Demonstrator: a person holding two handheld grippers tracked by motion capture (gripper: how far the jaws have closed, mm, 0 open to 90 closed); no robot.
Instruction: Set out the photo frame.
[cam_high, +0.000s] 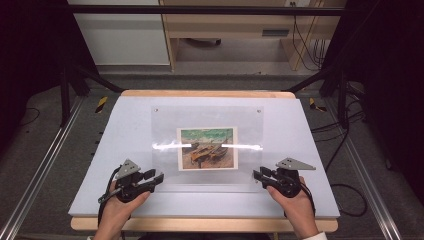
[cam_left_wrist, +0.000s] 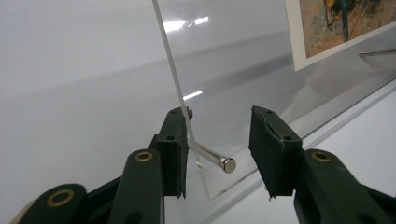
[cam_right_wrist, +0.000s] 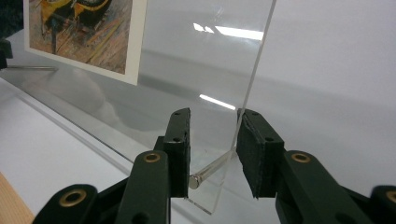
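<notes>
Left gripper (cam_high: 159, 178): at the near left corner of the clear acrylic frame (cam_high: 165, 150); jaws apart, one pad at the panel's left edge, the other clear of the metal standoff pin (cam_left_wrist: 214, 158) between them, so nothing gripped.
Right gripper (cam_high: 257, 175): mirrored at the near right corner; jaws apart around that corner's pin (cam_right_wrist: 208, 173), one pad touching or nearly touching the pin head, no visible squeeze.
Frame: lies flat mid-table on the pale table mat (cam_high: 115, 200), long axis left to right, boat picture (cam_high: 207, 148) at its centre.
Key relation: each corner lies straight ahead of its gripper; both hands equally close.
Room: bare mat left, right and near; the far edge carries two more pins.
</notes>
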